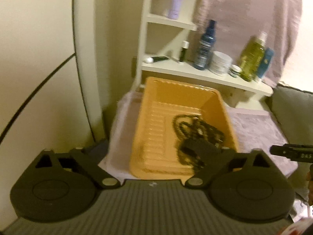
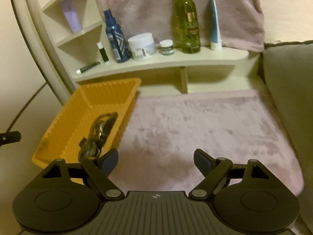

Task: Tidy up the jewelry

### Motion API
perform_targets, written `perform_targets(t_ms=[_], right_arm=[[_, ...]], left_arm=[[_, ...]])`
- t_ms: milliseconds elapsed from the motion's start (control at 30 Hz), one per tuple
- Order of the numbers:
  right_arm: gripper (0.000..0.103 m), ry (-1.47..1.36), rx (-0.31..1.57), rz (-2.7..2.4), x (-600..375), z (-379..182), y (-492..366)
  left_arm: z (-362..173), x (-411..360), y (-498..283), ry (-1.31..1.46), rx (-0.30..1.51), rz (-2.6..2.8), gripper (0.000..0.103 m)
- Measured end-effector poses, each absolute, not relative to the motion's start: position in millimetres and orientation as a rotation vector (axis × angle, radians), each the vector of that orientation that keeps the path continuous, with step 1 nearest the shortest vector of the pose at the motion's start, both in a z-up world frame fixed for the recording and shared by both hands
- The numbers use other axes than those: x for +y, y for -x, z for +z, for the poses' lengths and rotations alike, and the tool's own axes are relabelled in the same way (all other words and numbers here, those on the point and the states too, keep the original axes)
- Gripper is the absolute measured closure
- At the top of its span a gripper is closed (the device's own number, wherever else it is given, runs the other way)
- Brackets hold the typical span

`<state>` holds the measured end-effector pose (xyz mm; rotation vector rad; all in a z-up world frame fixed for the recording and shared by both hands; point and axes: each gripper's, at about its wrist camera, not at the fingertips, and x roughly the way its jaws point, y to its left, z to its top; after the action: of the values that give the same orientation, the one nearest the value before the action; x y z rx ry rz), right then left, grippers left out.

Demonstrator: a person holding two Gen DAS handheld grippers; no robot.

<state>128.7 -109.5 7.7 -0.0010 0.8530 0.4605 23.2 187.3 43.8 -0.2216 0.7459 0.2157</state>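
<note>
A pinkish cloth covered the surface, with a white shelf behind it carrying bottles and jars: a blue spray bottle, a white jar and a green bottle. An orange tray sat on the cloth at its left end, just in front of the shelf. A dark chain, blurred, lay heaped inside the tray toward its right wall. The left gripper hung over the tray's near end, jaws spread wide, holding nothing. The right gripper stood over bare cloth beside the tray, jaws apart and empty.
</note>
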Motion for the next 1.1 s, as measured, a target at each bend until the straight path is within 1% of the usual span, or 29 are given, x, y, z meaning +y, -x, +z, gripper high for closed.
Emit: perform_targets(t_ms=[33,267,600,833,1100], right_arm=[[0.019,0.009,0.861,0.446,-110.4,9.3,-125.5],[0.019,0.024,0.889,0.421,-123.4,19.1,-96.3],[0.019,0.040,0.925,0.400,-139.2,12.6,-65.2],[0.019,0.025,0.925,0.383,-150.6,14.9,-54.5],[0.019,0.029,0.890,0.380,-151.2,21.7,-46.8]], left_arm=[[44.2,180.1,-20.9,0.220,0.748,0.209,0.000],[39.1,136.3,-5.6,0.244,0.761,0.183,0.000],[9.0,83.8,7.7,0.229,0.875,0.167,0.000],[10.3,62.0,13.6,0.192,0.872,0.183,0.000],[16.2,53.6,15.7,0.179,0.857,0.190,0.000]])
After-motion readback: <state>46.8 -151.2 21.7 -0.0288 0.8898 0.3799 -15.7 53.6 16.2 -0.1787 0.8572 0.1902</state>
